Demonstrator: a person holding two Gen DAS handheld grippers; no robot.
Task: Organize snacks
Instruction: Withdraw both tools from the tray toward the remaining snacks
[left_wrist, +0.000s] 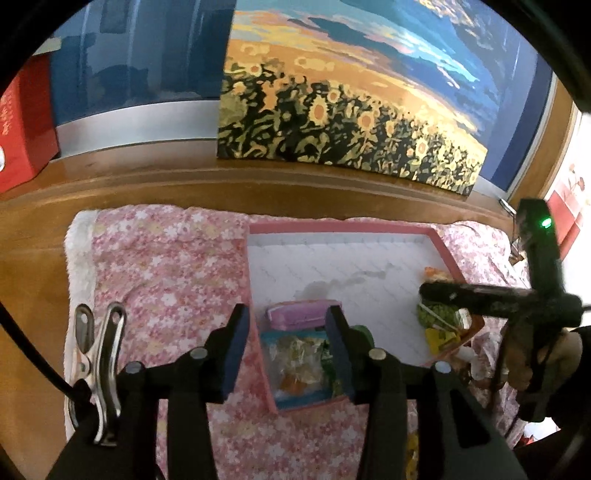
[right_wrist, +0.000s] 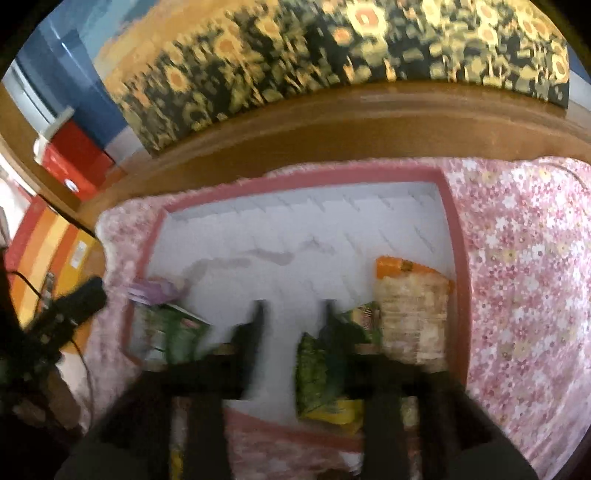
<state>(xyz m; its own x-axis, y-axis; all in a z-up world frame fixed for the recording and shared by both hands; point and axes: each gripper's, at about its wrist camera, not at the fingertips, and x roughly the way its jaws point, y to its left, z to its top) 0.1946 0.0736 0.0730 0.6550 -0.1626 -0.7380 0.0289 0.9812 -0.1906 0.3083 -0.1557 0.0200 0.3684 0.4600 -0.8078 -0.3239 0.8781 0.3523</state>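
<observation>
sorting snacks in the pink tray

we hold our left tongs (left_wrist: 291, 350) spread over a clear snack bag (left_wrist: 295, 365) at the tray (left_wrist: 343, 227) corner, pads not touching it. our right tongs (right_wrist: 293, 325) hang spread over bare tray floor, between a green packet (right_wrist: 317, 365) and another green packet (right_wrist: 177, 332).

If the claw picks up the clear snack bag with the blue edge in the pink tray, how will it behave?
The clear snack bag is probably floppy: its film looks thin and crinkled. It seems light, with small loose pieces inside. The film may slip or crush, so pinching near an edge seems safer.
</observation>
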